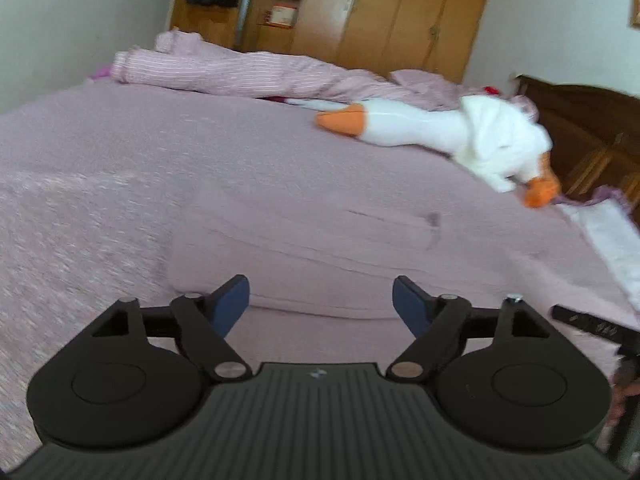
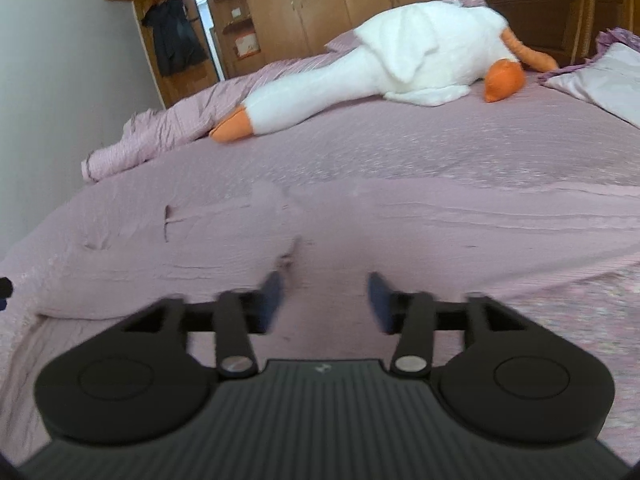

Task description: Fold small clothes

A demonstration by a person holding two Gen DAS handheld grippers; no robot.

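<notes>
1. The left gripper (image 1: pixel 321 300) hangs released, its blue pads spread wide and holding nothing, just over the near edge of the folded pink garment (image 1: pixel 320 248); the garment lies flat on the bed (image 1: pixel 100 168).
2. The right gripper (image 2: pixel 327 298) is also released and empty; the garment (image 2: pixel 168 256) sits ahead to its left.
3. A white toy goose (image 2: pixel 384 68) lies farther back; wardrobe (image 1: pixel 400 12) behind.

a pale pink garment (image 1: pixel 320 256) lies flat on the bed, seemingly folded into a rough rectangle, with a small pocket-like seam; blur hides detail.
</notes>
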